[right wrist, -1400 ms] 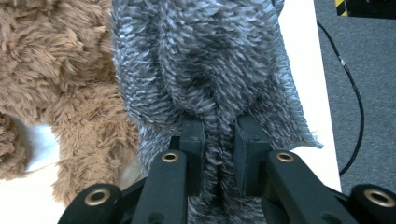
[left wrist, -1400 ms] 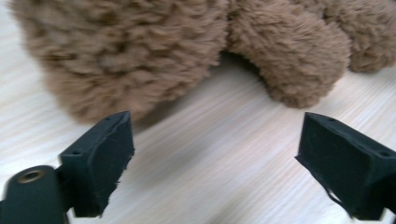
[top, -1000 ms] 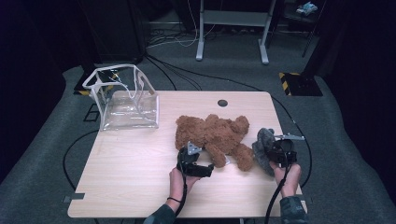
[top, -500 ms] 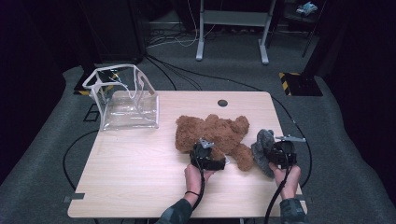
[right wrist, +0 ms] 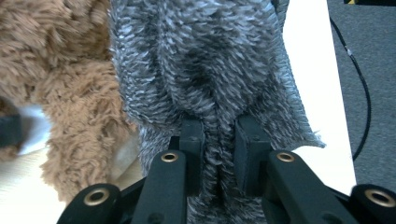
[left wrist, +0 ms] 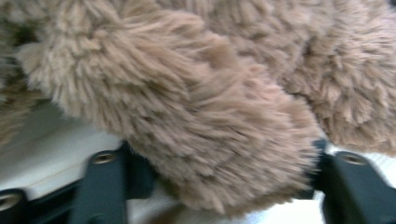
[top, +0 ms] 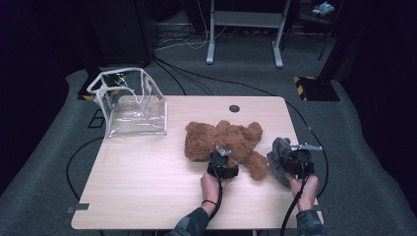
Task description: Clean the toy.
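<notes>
Fingers of the left gripper (top: 222,165) have just been closing, and a fluffy limb of the brown teddy bear (top: 223,141) sits between them; fur fills the gap from one finger to the other, though the blur leaves it hard to say how firmly they press. The right gripper (top: 294,164) has its fingers (right wrist: 192,140) pinched together on a fold of the grey furry cloth (top: 279,156), which bunches up above them.

The bear lies sprawled on the pale wooden tabletop (top: 147,187), right of centre, its pile long, shaggy and tan-brown. The grey cloth sits just beside the bear's near leg, short-haired and flecked dark and light. A clear plastic bag (top: 130,105) stands open at the far left corner, well apart from both.
</notes>
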Demonstrator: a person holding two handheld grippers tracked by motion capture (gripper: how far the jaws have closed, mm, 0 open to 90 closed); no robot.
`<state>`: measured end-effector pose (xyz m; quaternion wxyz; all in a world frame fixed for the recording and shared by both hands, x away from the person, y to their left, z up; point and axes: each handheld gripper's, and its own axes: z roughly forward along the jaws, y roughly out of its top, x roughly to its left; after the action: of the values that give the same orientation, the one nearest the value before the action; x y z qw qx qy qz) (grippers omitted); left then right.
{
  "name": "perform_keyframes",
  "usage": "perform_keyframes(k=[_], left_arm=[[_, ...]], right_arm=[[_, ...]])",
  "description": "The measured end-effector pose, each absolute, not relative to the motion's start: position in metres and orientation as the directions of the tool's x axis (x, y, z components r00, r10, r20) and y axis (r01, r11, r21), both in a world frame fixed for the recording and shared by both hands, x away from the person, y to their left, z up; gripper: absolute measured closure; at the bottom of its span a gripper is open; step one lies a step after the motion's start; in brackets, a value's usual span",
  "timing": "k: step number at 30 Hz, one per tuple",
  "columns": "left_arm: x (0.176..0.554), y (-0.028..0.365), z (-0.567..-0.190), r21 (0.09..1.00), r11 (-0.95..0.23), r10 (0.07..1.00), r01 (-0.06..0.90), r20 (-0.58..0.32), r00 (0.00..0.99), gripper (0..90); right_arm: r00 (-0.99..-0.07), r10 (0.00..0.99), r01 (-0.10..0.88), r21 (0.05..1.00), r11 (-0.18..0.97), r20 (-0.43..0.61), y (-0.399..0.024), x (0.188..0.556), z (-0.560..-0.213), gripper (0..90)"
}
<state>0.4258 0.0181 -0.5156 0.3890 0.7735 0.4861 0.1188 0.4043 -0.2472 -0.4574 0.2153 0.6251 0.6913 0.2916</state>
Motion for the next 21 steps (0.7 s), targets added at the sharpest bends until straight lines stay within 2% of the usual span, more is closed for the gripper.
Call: perform_keyframes(k=[3, 6, 15, 21], left_arm=[[0.426, 0.021, -0.515, 0.734, -0.203, 0.847, 0.648, -0.201, 0.493, 59.2], [0.427, 0.024, -0.513, 0.745, -0.214, 0.840, 0.632, -0.190, 0.509, 64.3], [0.429, 0.032, -0.497, 0.784, -0.231, 0.816, 0.576, -0.167, 0.554, 68.4], [0.435, 0.035, -0.482, 0.805, -0.272, 0.805, 0.528, -0.110, 0.583, 69.6]], right_arm=[[-0.129, 0.990, 0.737, 0.674, 0.053, 0.064, -0.248, 0.405, -0.459, 75.8], [-0.126, 0.990, 0.737, 0.674, 0.049, 0.066, -0.248, 0.405, -0.460, 75.8], [-0.123, 0.990, 0.740, 0.671, 0.047, 0.066, -0.250, 0.404, -0.461, 75.7], [-0.113, 0.991, 0.743, 0.668, 0.039, 0.068, -0.251, 0.404, -0.460, 75.5]])
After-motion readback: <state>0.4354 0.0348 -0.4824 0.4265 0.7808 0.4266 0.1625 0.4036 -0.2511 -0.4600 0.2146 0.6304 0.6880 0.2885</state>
